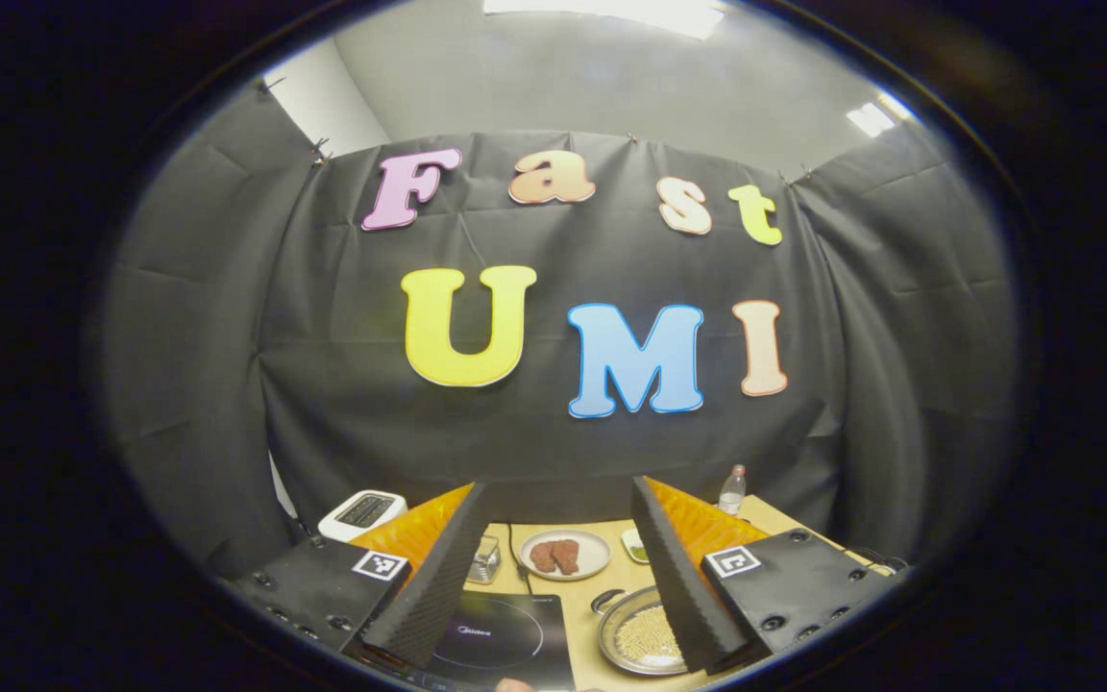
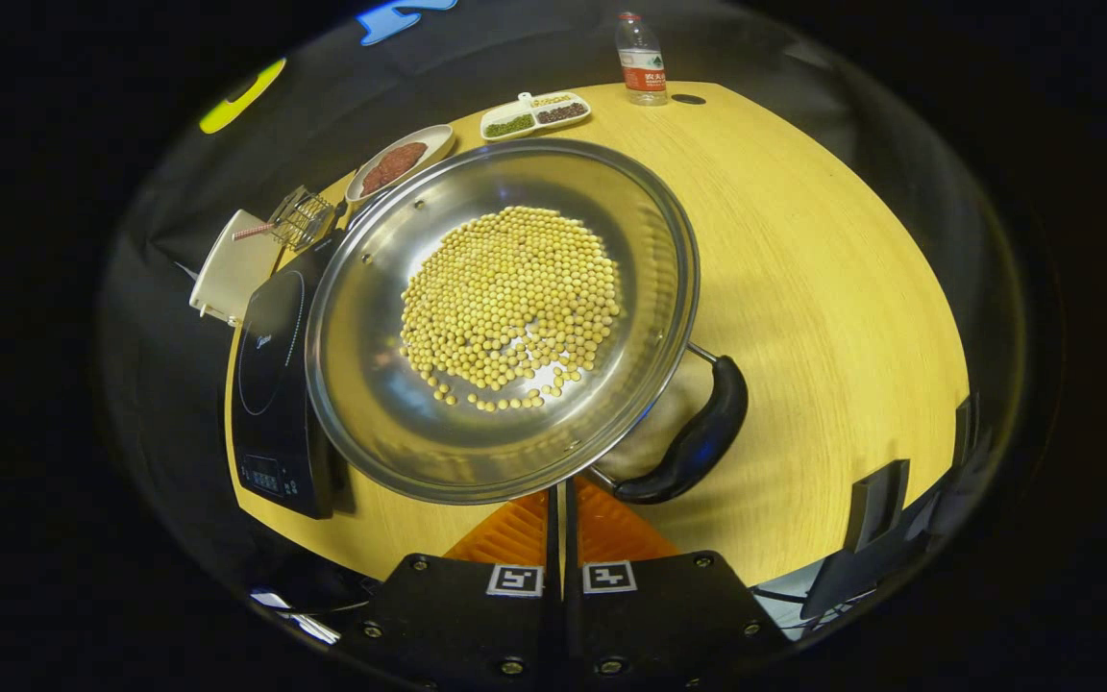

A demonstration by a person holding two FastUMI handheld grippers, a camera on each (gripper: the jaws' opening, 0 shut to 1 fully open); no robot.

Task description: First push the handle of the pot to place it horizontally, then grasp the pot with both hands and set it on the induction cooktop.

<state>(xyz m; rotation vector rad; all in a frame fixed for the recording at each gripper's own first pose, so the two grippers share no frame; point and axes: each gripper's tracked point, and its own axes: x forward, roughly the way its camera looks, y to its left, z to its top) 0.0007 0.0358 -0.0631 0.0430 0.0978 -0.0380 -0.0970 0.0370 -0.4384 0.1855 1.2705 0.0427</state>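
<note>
right gripper (image 2: pixel 560 500) fingers sit pressed together beneath the pot (image 2: pixel 501 317) rim, beside its black handle (image 2: pixel 698 437). left gripper (image 1: pixel 558 567) is spread wide, holding nothing, above the induction cooktop (image 1: pixel 496 634).

Beyond my reach, a round white plate of reddish-brown meat pieces (image 2: pixel 397 160) is sitting on the pale wooden tabletop (image 2: pixel 832 259). Near it, a long white divided dish of green and dark beans (image 2: pixel 534 114) is lying, and a clear plastic water bottle with a red label (image 2: pixel 640 60) is standing upright just beside that. A small wire basket (image 2: pixel 302 218) is resting next to a white boxy appliance (image 2: pixel 230 269).
</note>
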